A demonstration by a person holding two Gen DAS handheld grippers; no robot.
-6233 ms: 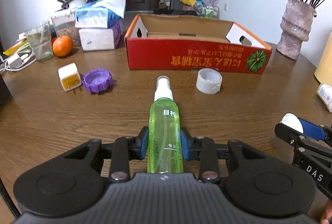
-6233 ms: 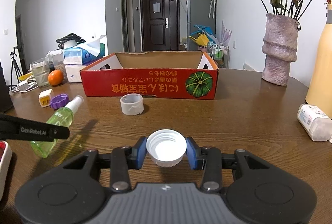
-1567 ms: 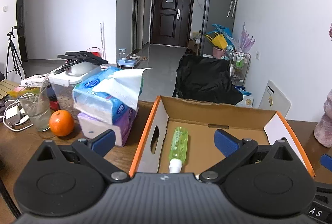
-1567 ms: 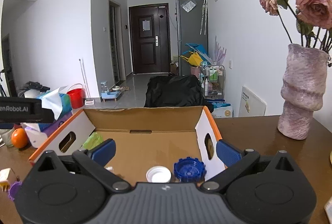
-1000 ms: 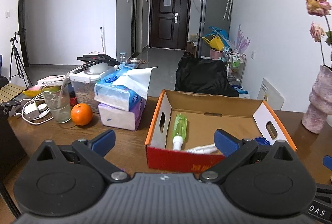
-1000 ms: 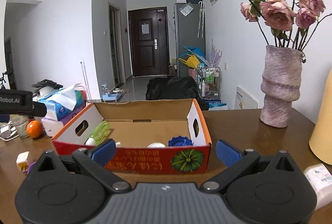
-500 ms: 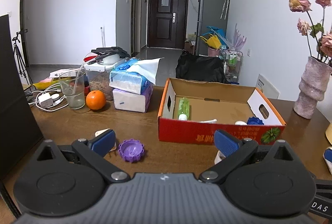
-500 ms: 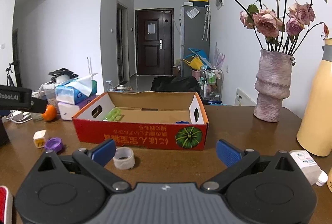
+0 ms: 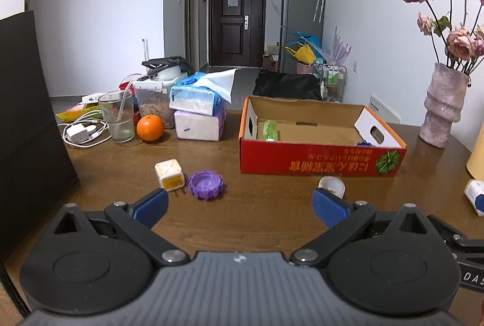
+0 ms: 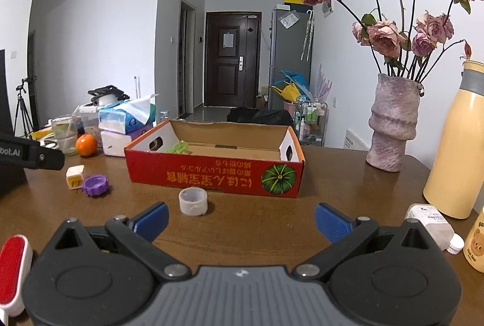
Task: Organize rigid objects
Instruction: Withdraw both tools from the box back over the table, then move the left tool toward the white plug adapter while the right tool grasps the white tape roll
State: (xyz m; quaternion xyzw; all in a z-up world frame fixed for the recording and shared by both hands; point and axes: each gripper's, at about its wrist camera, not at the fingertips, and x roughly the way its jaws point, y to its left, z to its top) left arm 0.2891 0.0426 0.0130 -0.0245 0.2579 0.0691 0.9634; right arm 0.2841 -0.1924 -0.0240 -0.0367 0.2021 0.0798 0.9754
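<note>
Left tongs (image 9: 239, 206), right tongs (image 10: 241, 220) spread, empty, above table (image 9: 272, 205).

Both emptied grippers have drawn back from the box (image 9: 320, 158), bottle (image 9: 269, 130) inside.

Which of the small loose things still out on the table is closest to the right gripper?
The grey tape roll, lying just ahead of the open right gripper; the purple cap and white plug sit farther off to the left.

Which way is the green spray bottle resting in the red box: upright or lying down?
Lying down. The green spray bottle rests flat on the floor of the red box, along its left wall.
</note>
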